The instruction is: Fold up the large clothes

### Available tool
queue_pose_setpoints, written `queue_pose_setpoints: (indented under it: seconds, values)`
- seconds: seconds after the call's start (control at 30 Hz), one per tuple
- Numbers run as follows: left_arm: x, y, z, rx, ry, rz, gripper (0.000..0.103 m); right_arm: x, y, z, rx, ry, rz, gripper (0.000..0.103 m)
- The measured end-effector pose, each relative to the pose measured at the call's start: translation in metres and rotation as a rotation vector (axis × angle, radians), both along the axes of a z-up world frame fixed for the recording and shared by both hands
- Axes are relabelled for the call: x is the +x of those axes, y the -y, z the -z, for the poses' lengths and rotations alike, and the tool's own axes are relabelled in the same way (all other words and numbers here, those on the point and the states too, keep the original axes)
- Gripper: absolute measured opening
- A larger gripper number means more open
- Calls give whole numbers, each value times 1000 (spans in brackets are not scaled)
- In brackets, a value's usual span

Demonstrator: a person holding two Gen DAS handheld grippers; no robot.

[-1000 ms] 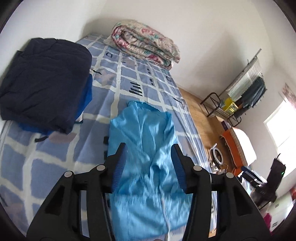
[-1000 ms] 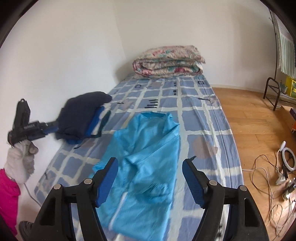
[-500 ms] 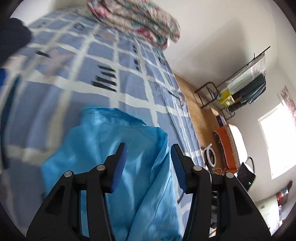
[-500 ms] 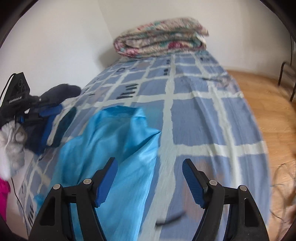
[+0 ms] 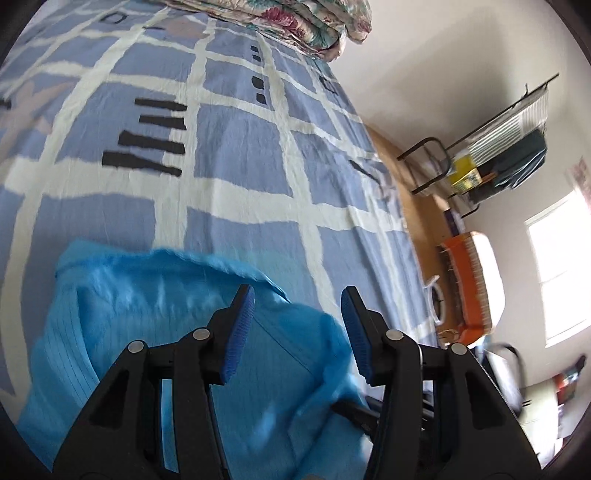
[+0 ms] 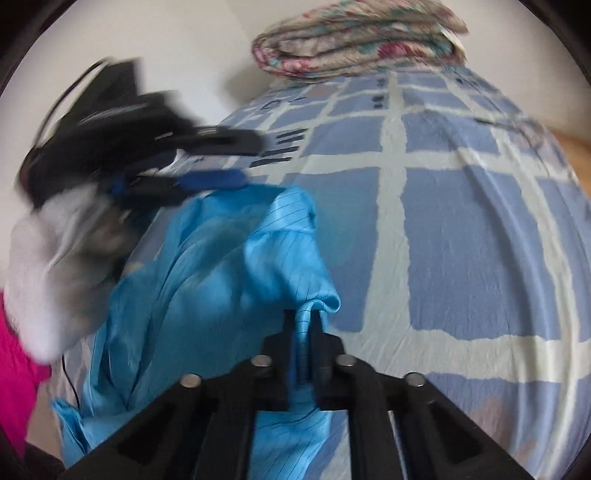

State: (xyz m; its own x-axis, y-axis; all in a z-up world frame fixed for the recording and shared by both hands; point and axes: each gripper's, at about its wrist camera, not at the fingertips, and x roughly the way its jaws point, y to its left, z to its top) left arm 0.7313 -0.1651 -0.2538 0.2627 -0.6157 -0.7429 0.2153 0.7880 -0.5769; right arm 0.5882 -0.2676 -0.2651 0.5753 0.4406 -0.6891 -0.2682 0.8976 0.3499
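From the left wrist, the left gripper (image 5: 297, 332) has its fingers spread wide above the blue garment (image 5: 147, 332), which lies on the near part of the checked bedsheet (image 5: 229, 155); a folded floral quilt (image 5: 295, 18) sits at the far end.

From the right wrist, the right gripper (image 6: 303, 343) is clamped tight on a bunched edge of the garment (image 6: 221, 277). The other gripper, motion-blurred, shows at the left.

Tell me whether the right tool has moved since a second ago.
Yes. The right tool went down and forward to the blue garment, nearer the folded quilt, and shut on its edge.
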Motion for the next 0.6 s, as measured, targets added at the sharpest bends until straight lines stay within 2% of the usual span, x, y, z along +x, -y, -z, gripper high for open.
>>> queue_pose_setpoints:
  seconds: [0.07, 0.17, 0.3, 0.43, 0.5, 0.6]
  values:
    - [4, -1, 1, 15, -10, -13, 50, -9, -7, -7, -52, 25, 9, 0]
    - [5, -7, -3, -16, -24, -27, 50, -22, -14, -17, -64, 63, 15, 0]
    - [0, -7, -19, -2, -15, 19, 50, -36, -24, -26, -88, 109, 0, 0]
    - [-6, 9, -31, 90, 16, 99, 50, -32, -36, -30, -133, 123, -24, 0]
    - [-10, 25, -30, 169, 30, 152, 51, -28, -33, -31, -101, 120, -11, 0]
    - [-15, 52, -17, 250, 1, 242, 56, -33, -32, -31, -66, 120, -5, 0]
